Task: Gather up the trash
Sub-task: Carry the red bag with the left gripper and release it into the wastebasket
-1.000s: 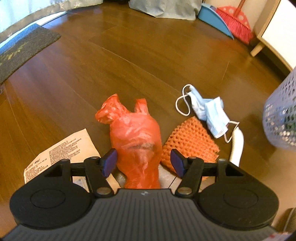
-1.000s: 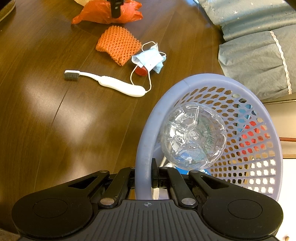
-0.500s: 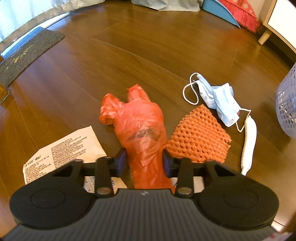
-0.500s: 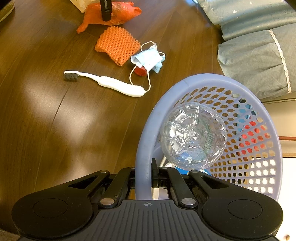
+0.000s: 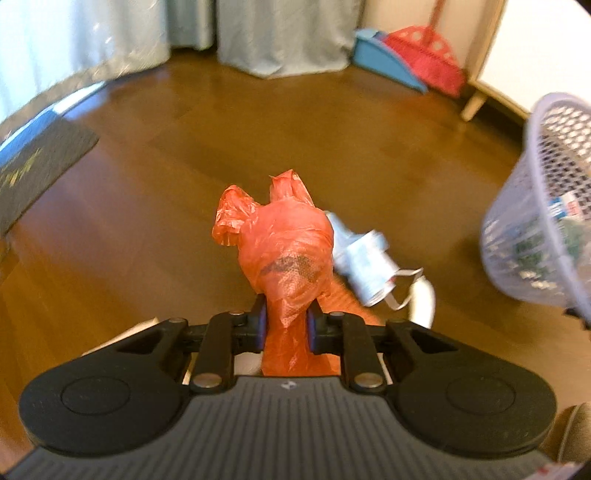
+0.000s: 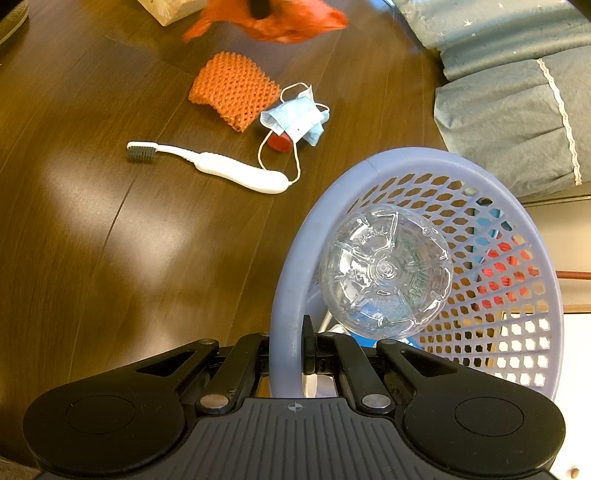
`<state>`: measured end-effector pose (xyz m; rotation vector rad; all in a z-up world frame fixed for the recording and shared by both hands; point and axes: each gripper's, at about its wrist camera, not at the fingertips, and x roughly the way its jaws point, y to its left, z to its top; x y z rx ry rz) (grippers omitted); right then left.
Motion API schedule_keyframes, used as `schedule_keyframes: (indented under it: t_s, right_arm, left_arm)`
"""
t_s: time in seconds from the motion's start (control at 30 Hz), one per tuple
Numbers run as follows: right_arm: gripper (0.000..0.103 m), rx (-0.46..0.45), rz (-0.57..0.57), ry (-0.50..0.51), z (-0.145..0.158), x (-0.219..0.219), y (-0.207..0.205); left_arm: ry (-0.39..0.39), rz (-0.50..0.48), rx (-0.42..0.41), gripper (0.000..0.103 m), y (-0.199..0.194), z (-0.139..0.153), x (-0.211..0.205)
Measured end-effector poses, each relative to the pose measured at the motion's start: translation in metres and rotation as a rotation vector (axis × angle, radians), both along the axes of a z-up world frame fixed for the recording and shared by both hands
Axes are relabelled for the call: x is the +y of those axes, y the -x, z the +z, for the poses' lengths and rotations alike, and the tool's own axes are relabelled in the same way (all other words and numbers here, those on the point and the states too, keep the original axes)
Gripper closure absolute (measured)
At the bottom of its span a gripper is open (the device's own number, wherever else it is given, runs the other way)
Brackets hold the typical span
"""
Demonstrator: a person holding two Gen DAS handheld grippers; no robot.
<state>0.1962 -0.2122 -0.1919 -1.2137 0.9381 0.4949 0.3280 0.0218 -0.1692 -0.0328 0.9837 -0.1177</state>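
now left gripper [image 5: 286,325] clamps the orange bag [image 5: 286,254]; right gripper [image 6: 286,350] pinches the basket rim [image 6: 284,295]

In the right wrist view the basket [image 6: 291,295] fills the lower right with a bottle [image 6: 386,271] inside it, the toothbrush [image 6: 221,170] lies left of centre, the mesh sleeve [image 6: 232,90] above it, the face mask [image 6: 295,120] just right of the sleeve

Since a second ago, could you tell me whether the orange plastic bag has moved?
Yes. In the right wrist view the orange plastic bag has risen toward the top edge, away from the orange mesh, which lies where it was.
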Motion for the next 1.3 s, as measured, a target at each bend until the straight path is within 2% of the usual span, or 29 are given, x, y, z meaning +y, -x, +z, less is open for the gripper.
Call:
schedule_keyframes:
  t_s: [0.2, 0.43, 0.8, 1.3]
  right_arm:
    - [0.103, -0.002, 0.000, -0.003, 0.000, -0.001, 0.000]
    - [0.103, -0.002, 0.001, -0.003, 0.000, -0.002, 0.000]
    - [0.103, -0.004, 0.002, -0.004, 0.000, -0.003, 0.000]
    - [0.103, -0.005, 0.001, -0.006, 0.000, -0.003, 0.000]
  left_arm:
    - [0.069, -0.079, -0.051, 0.087, 0.000, 0.038, -0.026]
    - [0.160, -0.151, -0.063, 0.087, 0.000, 0.065, -0.052]
    - [0.275, -0.206, -0.050, 0.087, 0.000, 0.083, -0.067]
    - [0.343, -0.286, -0.054, 0.087, 0.003, 0.098, -0.090]
